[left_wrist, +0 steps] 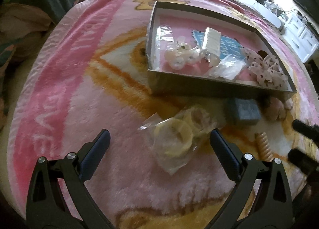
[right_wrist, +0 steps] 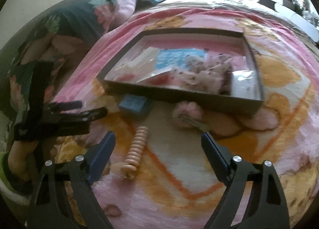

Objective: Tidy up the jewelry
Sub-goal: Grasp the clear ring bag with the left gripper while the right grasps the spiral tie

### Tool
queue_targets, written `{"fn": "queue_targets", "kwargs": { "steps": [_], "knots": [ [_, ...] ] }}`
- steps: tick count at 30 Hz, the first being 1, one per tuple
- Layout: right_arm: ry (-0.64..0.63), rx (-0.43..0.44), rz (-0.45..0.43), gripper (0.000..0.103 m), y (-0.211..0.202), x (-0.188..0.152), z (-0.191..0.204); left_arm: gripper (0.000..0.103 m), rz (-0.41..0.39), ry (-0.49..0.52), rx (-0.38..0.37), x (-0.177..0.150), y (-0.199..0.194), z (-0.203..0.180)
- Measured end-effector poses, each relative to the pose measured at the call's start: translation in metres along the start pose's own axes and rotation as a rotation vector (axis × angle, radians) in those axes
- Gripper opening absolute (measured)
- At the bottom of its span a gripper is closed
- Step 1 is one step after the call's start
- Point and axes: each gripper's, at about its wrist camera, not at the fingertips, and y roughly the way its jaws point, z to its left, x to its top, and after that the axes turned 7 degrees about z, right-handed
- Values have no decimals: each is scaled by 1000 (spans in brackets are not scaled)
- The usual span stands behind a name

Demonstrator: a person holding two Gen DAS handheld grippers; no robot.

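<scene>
A dark shallow box (left_wrist: 209, 86) (right_wrist: 179, 95) lies on a pink blanket and holds several hair clips, small bags and a blue card. My left gripper (left_wrist: 159, 135) is open, just above a clear bag of yellow rings (left_wrist: 177, 133) in front of the box. My right gripper (right_wrist: 158, 136) is open over the blanket; a peach spiral hair tie (right_wrist: 136, 147) (left_wrist: 264, 145) lies between its fingers, near the left one. A pink fluffy clip (right_wrist: 189, 113) and a small blue box (right_wrist: 134, 105) (left_wrist: 244, 111) lie by the box's front wall.
The pink and orange bear blanket (left_wrist: 79, 89) covers the bed. Pillows and dark bedding (right_wrist: 79, 20) lie at the far left. White furniture (left_wrist: 299, 33) stands at the far right. The left gripper shows in the right wrist view (right_wrist: 79, 111).
</scene>
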Motion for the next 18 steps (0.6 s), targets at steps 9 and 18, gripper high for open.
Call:
{"fn": "queue_targets", "kwargs": {
  "steps": [9,18],
  "knots": [
    [-74,41,99,33,31,-7,24,81,16,66,-48,4,10,-17],
    [-114,54,95,17,17,-25,32,64,15,75,-52,1,8,-21]
  ]
}}
